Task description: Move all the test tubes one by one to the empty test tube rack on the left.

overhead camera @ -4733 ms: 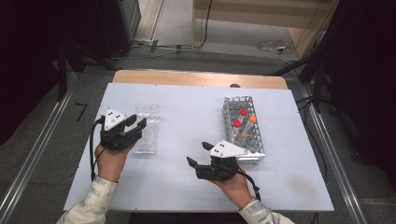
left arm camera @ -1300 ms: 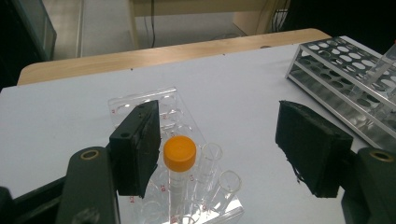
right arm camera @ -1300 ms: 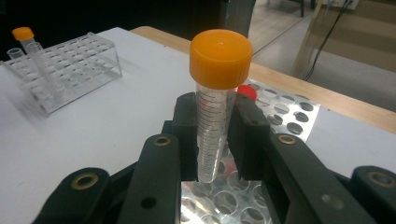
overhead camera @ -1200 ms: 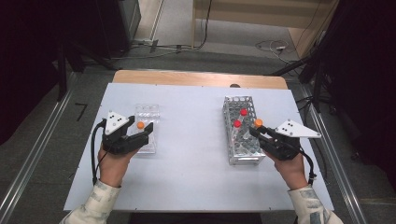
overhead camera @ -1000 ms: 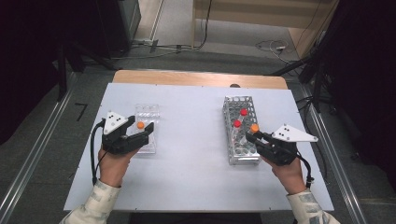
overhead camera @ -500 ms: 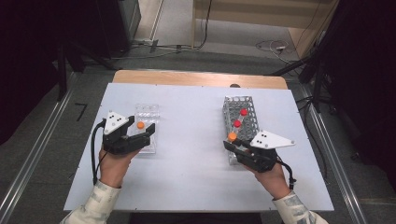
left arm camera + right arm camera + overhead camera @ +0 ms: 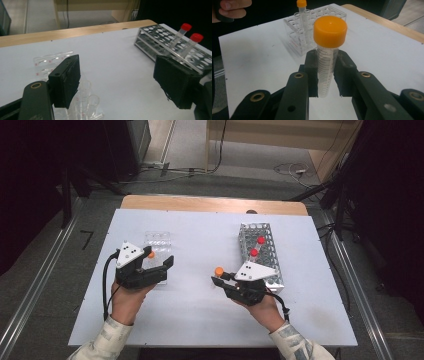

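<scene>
My right gripper [image 7: 218, 281] is shut on an upright tube with an orange cap [image 7: 219, 270], held over the middle of the white table [image 7: 200, 235]. In the right gripper view the pads [image 7: 312, 65] squeeze the graduated tube [image 7: 330, 28] below its cap. My left gripper [image 7: 163, 270] rests beside a clear plastic rack [image 7: 158, 240] that holds another orange-capped tube [image 7: 151, 254]. Its jaws have just been opening and now stand wide, with nothing between them [image 7: 120, 85]. A metal rack [image 7: 267, 270] to the right holds two red-capped tubes [image 7: 261, 240].
The table's wooden far edge [image 7: 210, 203] lies behind both racks. The metal rack [image 7: 160, 37] with its red-capped tubes [image 7: 186, 26] stands right of my left gripper's jaws, and the clear rack [image 7: 50, 60] sits at their left. Dark floor and cables surround the table.
My right gripper has moved left, away from the metal rack toward the table's middle, carrying the orange-capped tube. The left hand has stayed by the clear rack.
</scene>
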Available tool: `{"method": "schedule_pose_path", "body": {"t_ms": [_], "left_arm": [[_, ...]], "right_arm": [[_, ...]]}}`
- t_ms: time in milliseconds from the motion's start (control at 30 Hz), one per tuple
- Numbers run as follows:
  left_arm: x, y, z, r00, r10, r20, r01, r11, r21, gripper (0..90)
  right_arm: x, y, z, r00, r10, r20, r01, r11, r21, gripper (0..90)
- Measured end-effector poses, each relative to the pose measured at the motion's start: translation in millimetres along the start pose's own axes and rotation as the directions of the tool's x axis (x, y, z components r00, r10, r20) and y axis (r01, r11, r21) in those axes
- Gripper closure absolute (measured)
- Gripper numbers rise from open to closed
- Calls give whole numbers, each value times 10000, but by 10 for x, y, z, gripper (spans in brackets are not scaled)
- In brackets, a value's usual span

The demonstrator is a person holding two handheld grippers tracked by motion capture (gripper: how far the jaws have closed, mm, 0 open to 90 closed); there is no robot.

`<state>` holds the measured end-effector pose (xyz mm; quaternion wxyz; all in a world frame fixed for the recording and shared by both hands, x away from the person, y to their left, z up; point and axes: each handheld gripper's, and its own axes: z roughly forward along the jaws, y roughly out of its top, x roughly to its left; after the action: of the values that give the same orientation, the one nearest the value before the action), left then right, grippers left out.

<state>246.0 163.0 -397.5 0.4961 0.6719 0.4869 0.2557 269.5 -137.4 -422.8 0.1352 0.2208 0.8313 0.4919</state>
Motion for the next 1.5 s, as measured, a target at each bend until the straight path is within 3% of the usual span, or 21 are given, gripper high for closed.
{"method": "schedule_pose_path", "body": {"t_ms": [333, 467, 600, 967, 1200, 1267, 1367, 1500], "left_arm": [[-270, -7, -4, 9937, 516, 990, -521, 9986, 32, 230], [-379, -29, 8, 9858, 806, 1474, -827, 9965, 81, 261], [-435, -65, 34, 9748, 1061, 1963, -1123, 9935, 204, 362], [-428, -104, 55, 9663, 1328, 2204, -1437, 9890, 340, 635], [-425, -103, 55, 9667, 1359, 2169, -1466, 9886, 339, 693], [-416, -97, 48, 9667, 1353, 2173, -1464, 9886, 360, 695], [-375, -70, 17, 9691, 1297, 2099, -1388, 9899, 294, 695], [-281, -21, -37, 9750, 1036, 1965, -1093, 9938, 185, 695]], "right_arm": [[137, 78, 355, 10000, 54, -75, -51, 9995, 298, 713], [200, 129, 481, 9999, -38, -139, 43, 9994, 341, 713], [279, 180, 568, 9992, -203, -357, 216, 9991, 360, 713], [374, 250, 614, 9979, -385, -519, 396, 9990, 203, 713], [367, 250, 601, 9978, -348, -567, 359, 9992, 194, 704], [360, 252, 596, 9973, -349, -649, 361, 9992, 174, 653], [359, 253, 579, 9969, -316, -715, 332, 9992, 209, 483], [365, 225, 517, 9968, -295, -742, 306, 9994, 133, 350]]}}
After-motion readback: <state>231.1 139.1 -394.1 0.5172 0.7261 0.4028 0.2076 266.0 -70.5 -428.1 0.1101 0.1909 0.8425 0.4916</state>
